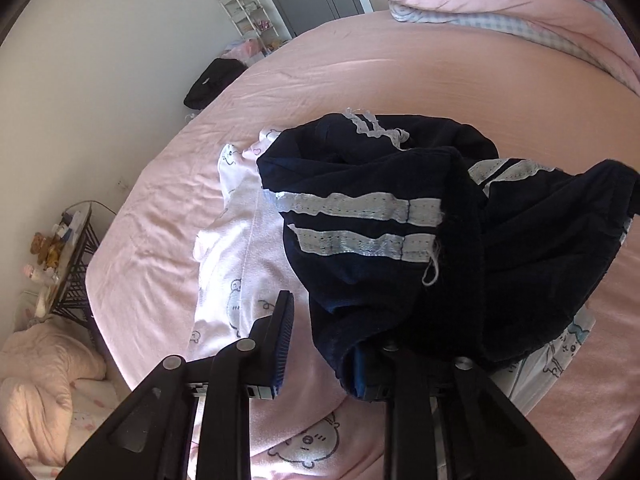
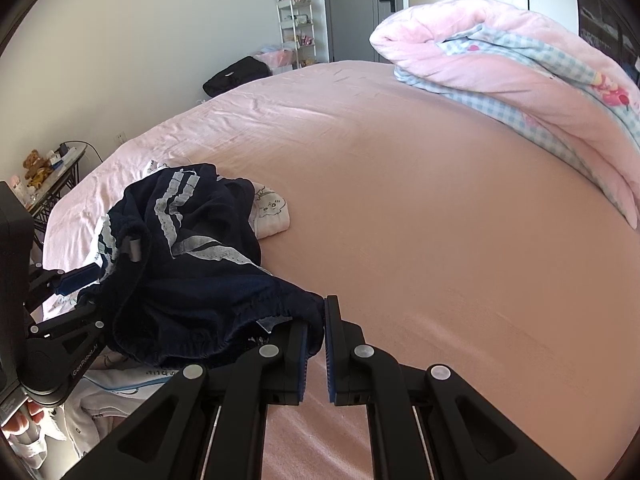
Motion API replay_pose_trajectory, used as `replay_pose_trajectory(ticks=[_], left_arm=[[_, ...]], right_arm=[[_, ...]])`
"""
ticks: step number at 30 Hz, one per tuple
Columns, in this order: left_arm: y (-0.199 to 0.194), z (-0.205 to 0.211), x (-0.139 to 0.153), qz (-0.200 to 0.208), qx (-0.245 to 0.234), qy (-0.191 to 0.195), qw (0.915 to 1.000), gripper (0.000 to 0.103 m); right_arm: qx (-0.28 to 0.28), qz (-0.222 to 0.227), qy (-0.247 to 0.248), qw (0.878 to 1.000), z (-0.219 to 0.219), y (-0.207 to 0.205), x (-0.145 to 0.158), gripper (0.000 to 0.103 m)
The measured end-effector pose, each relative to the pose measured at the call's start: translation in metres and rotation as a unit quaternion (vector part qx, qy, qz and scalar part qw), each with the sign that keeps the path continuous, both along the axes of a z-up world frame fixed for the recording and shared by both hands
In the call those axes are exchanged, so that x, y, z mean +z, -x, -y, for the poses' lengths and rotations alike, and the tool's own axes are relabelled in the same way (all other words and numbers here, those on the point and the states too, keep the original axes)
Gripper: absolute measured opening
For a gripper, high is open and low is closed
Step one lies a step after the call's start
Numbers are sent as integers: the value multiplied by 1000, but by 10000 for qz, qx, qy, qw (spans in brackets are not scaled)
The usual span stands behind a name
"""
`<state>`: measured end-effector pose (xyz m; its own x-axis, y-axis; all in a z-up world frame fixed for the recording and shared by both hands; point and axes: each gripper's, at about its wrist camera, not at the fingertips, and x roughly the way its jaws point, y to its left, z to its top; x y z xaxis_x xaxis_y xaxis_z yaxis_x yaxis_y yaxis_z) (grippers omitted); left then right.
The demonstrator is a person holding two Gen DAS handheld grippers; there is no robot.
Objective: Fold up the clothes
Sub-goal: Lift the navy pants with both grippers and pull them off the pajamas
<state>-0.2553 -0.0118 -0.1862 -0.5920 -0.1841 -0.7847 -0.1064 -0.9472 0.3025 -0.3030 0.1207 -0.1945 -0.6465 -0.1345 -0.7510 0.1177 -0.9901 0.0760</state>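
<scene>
A crumpled navy garment (image 2: 188, 264), not yet folded, is held over the bed (image 2: 400, 200), its hem pinched by the right claw (image 2: 316, 320), the left claw (image 1: 320, 344) spread beside it.

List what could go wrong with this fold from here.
1. The right gripper pinches only the very edge of the dark garment; it could slip out.
2. The left gripper looks open, cloth draped over one finger, so its grab may miss.
3. The garment lies on white printed clothes, which could get dragged along.
</scene>
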Motion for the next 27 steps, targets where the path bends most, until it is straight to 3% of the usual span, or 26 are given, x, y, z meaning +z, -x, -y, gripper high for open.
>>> replay_pose_trajectory(ticks=[4,11,21,27], left_arm=[[-4,10,8,-28,108,-285,9995,18],[-20,1,12,-269,-204,222,9992,18],[-57,-3,20,-324,-202,-133,9992,18],[-86,-15,16,-509,-194,-294,9981,18]], right_arm=[[-9,208,238,9995,-4,1,-10,4],[71,170,196,9996,-6,-12,-15,4],[-254,282,777,9963,-29,-30,-17,4],[-354,329,817,9955,-38,-41,-15,4]])
